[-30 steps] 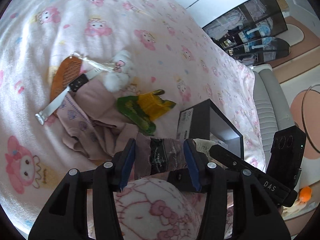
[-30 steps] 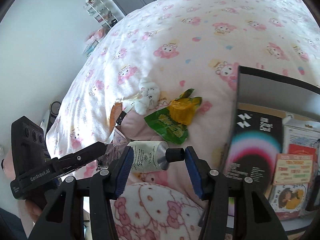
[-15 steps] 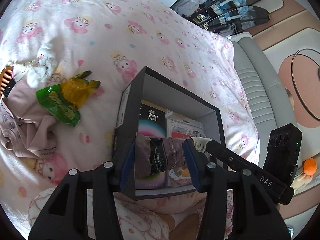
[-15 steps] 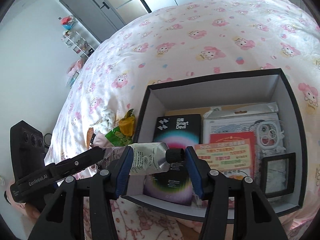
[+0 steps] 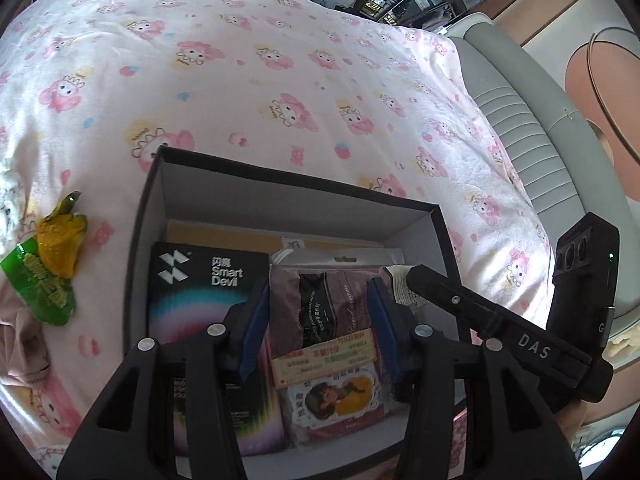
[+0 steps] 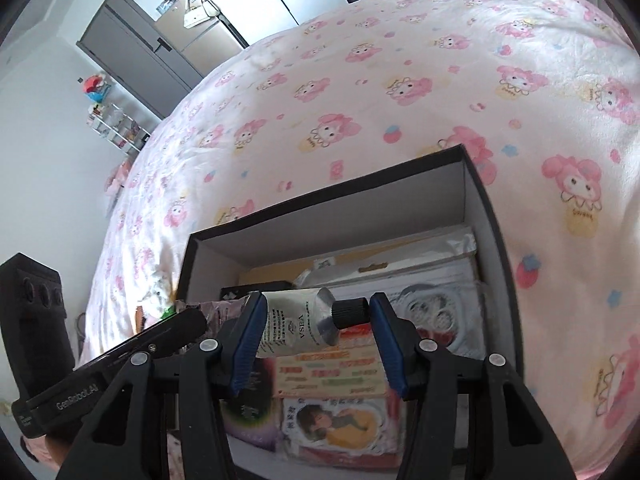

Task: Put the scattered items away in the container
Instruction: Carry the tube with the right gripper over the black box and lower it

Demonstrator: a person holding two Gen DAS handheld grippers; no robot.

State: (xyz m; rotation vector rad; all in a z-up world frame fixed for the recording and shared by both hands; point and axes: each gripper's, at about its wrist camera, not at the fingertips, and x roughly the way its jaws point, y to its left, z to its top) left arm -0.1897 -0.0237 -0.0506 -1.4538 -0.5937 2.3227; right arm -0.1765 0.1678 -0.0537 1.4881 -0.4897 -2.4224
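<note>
The left gripper [image 5: 318, 320] is clamped on a mauve pouch [image 5: 324, 308], and the right gripper [image 6: 316, 330] on a VSEA cream tube [image 6: 298, 322]. Both are held over the black box [image 5: 138, 240], inside its rim. Open bedspread [image 5: 280, 80] lies at 12 o'clock.

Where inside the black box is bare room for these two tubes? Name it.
Mostly crowded: the Smart Devil box fills the left, stacked packets the right. Free: a tan strip under the black box's far wall, and a pale strip along its near wall.

Box [image 5: 148, 216] open-topped; floor crowded with packages [image 5: 208, 280].
</note>
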